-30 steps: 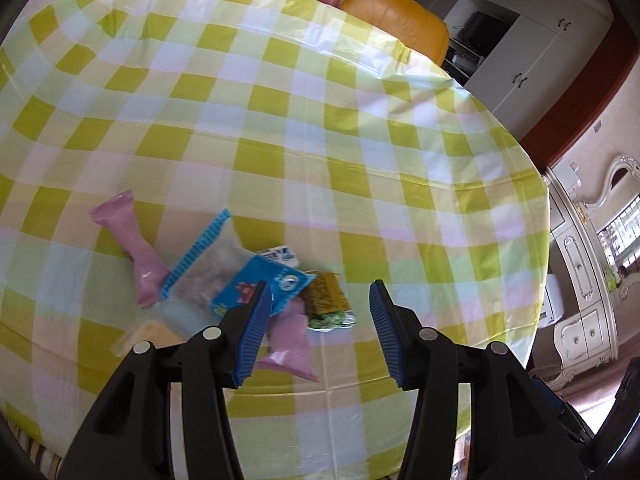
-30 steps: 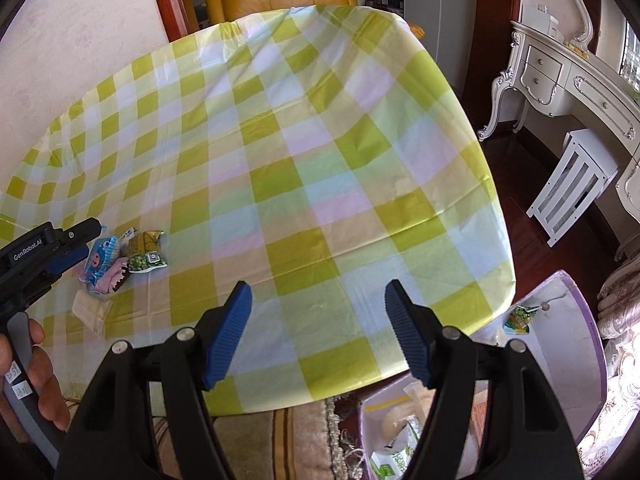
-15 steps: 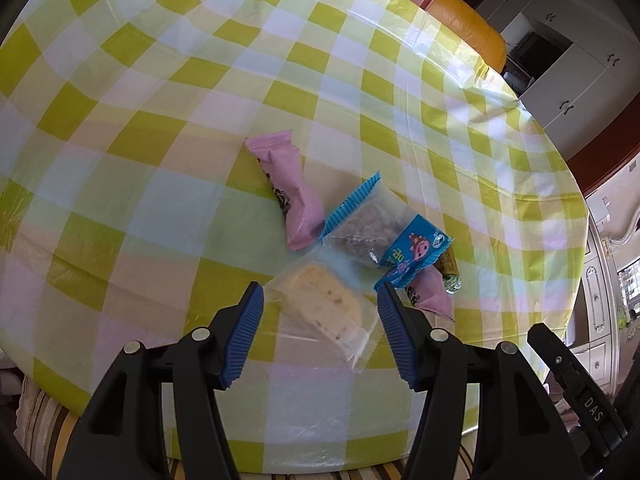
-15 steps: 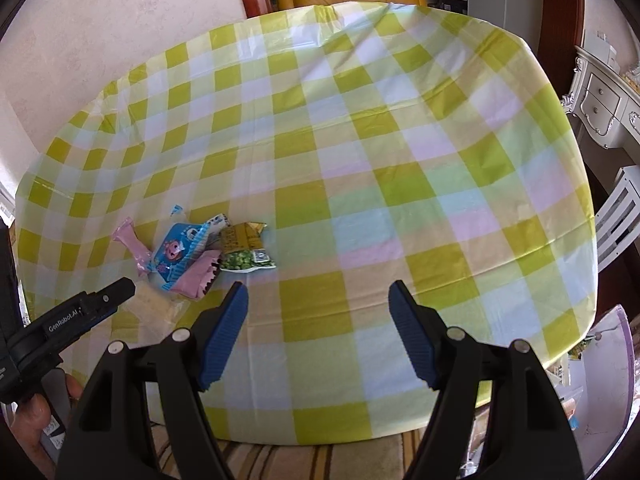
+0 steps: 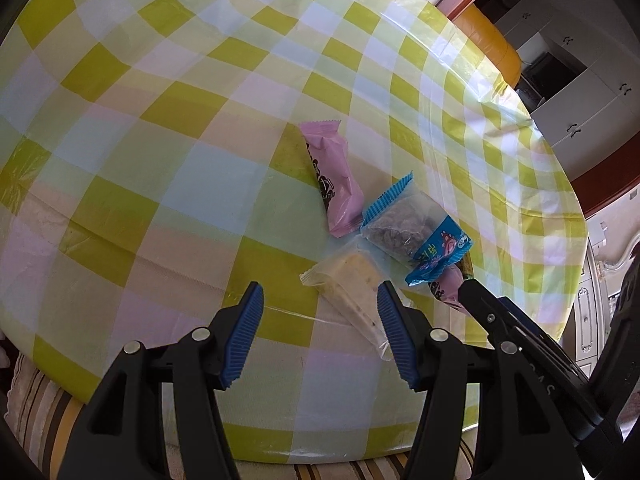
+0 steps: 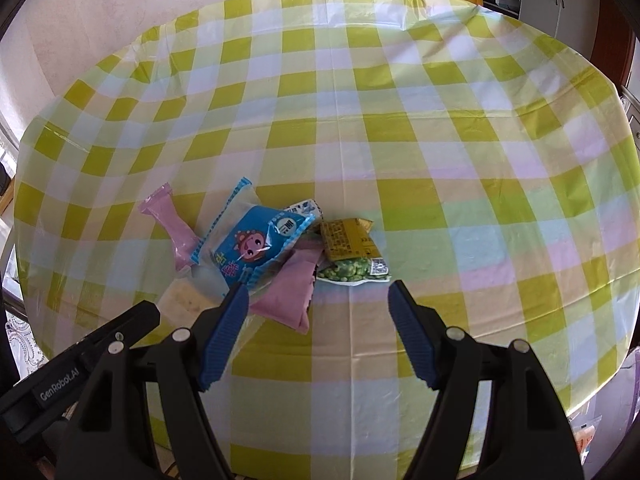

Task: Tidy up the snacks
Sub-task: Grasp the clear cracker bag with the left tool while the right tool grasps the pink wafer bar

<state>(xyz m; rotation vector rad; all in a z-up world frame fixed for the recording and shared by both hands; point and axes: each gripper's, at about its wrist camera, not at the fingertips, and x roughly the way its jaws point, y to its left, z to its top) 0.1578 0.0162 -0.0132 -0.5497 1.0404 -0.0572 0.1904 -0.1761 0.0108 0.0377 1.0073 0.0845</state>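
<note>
Both open hand-held grippers, left (image 5: 320,332) and right (image 6: 318,320), close on our snack pile; clear cake packet (image 5: 352,284), lower centre, looks soft, so we pinch its crimped end.

Both wrist views look down, close, sharing the snack pile (image 5: 384,236).

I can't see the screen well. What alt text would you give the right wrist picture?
An open hand-held gripper with blue pads hovers over a small pile of snack packets on a green-and-yellow checked tablecloth: a blue cartoon packet, two pink packets and a green pea packet. A second hand-held gripper enters at lower left.
</note>
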